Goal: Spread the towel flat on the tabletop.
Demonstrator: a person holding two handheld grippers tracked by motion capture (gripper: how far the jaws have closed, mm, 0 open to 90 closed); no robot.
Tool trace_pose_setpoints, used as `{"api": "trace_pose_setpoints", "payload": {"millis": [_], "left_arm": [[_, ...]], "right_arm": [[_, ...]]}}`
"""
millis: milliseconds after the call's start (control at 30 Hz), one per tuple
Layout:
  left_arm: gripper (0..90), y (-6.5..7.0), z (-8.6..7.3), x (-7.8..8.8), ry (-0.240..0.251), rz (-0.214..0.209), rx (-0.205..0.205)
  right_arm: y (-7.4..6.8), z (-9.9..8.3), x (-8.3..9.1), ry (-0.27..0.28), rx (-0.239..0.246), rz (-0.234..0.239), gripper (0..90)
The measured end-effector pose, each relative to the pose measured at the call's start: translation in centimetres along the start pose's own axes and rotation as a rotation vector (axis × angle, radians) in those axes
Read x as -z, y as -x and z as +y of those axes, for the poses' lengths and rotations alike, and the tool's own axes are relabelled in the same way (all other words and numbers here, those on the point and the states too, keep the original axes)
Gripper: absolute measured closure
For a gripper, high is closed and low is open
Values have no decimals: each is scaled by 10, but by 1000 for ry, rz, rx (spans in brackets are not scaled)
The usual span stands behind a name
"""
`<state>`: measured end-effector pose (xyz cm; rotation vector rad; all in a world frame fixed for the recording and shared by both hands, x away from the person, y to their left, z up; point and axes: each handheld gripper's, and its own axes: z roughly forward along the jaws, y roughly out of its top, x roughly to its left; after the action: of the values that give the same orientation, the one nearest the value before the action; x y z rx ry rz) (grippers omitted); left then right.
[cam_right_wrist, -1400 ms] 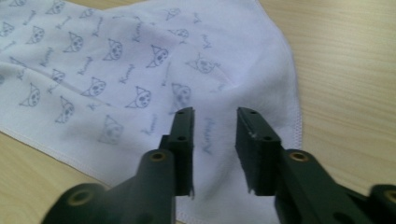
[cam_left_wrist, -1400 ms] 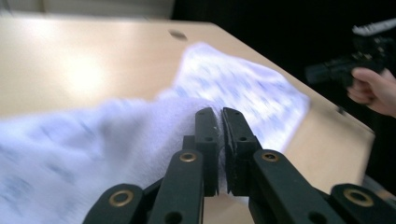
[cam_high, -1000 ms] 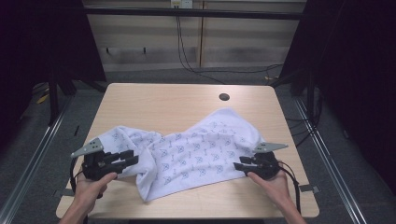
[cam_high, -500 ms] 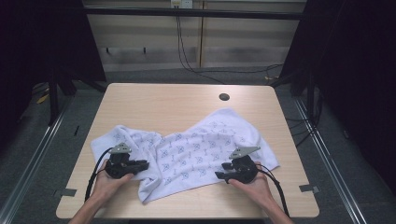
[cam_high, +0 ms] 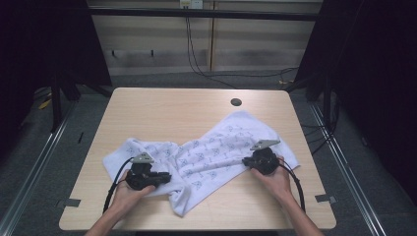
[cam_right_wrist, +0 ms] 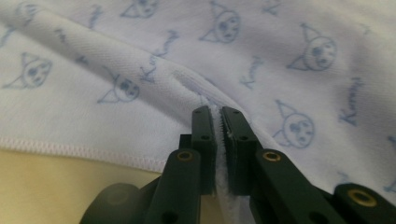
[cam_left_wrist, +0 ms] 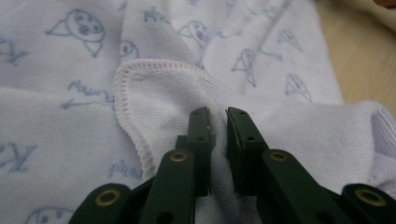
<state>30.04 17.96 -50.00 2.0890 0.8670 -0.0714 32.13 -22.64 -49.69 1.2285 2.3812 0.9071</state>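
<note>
Your left gripper (cam_high: 164,177) has just been closing and now pinches a fold of the white printed cloth (cam_high: 206,155) spread on the desk (cam_high: 172,110). Your right gripper (cam_high: 246,162) likewise. Close views reveal pink hem stitching (cam_left_wrist: 122,88), invisible from above.

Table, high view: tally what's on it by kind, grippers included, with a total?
Towel: 1, white with blue print
Grippers: 2, left gripper and right gripper, each with jaws closed on a fold of the towel
Total: 3
</note>
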Motion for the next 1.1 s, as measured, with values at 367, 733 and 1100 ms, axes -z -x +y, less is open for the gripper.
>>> {"api": "trace_pose_setpoints", "payload": {"millis": [367,733,1100], "left_arm": [[714,43,-2,5,2,-169,-74],[794,-50,-7,36,44,119,30],[863,-32,-21,41,-17,93,0]], "right_arm": [[18,-4,24,27,-72,-48,643],[-78,28,15,116,70,304,681],[-133,57,-24,114,135,471,615]]}}
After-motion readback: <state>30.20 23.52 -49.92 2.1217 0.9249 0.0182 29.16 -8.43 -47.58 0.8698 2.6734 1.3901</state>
